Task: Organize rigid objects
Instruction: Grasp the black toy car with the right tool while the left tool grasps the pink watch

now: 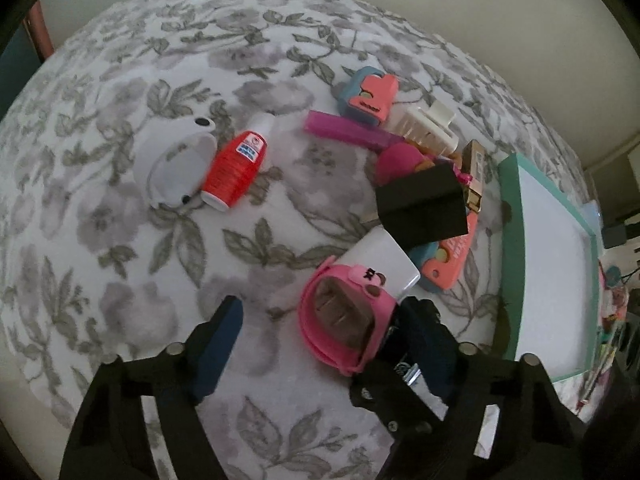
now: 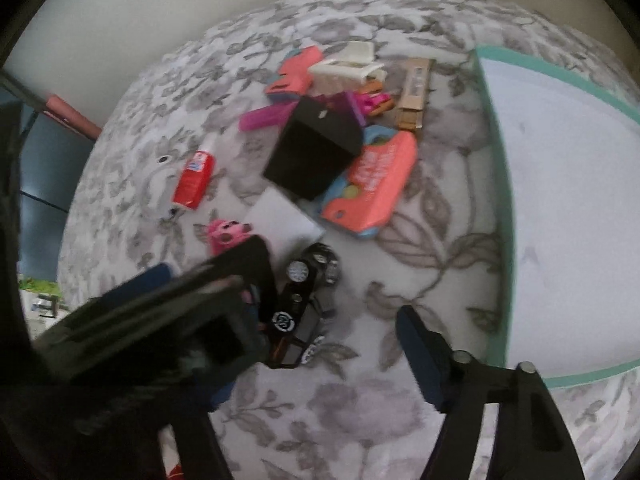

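Note:
Small rigid items lie on a floral bedspread [image 1: 120, 208]. My left gripper [image 1: 324, 320] is open just above the bed, with a pink pig-faced case [image 1: 340, 320] between its fingers, leaning on a white box [image 1: 384, 260]. A black box [image 1: 420, 208], a coral case [image 1: 452, 264], a red bottle [image 1: 236, 168] and a white case [image 1: 176, 172] lie beyond. My right gripper [image 2: 320, 320] is open above the bed; its left finger is hidden behind the left gripper's body. A black watch [image 2: 308, 284] lies between the two grippers.
A teal-rimmed white tray [image 2: 496, 184] lies at the right, also in the left wrist view [image 1: 516, 264]. A purple stick [image 1: 344, 128], a cream hair claw [image 1: 432, 124], a small coral box [image 1: 370, 98] and a tan carton [image 1: 474, 172] crowd the far pile.

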